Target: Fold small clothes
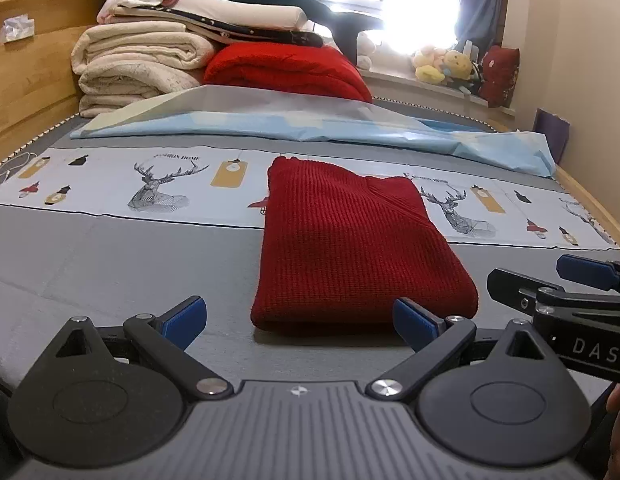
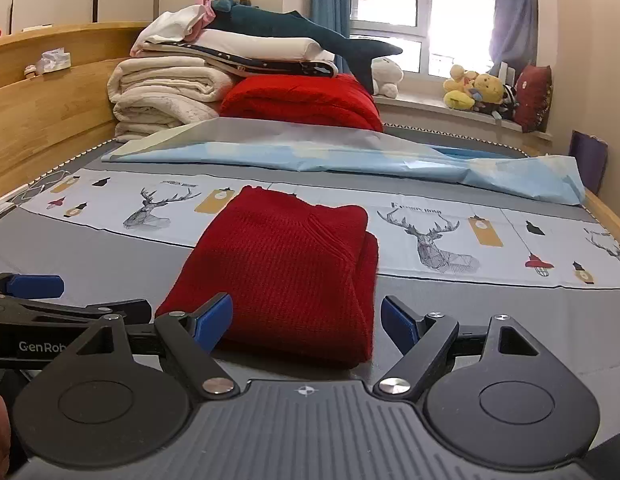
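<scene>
I'm working in a home bedroom — a wooden bed frame (image 2: 49,92) surrounds a grey mattress (image 2: 89,264) laid with a deer-print sheet (image 2: 430,236). Folded blankets (image 2: 165,96) and a plush shark (image 2: 277,24) are stacked at its far end. I see blue curtains (image 2: 330,4) framing a window (image 2: 394,8) — stuffed toys (image 2: 474,90) line the sill.

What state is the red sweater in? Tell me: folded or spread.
Folded. The red sweater lies as a compact, layered rectangle on the bed, with a doubled edge at its right side.
</scene>
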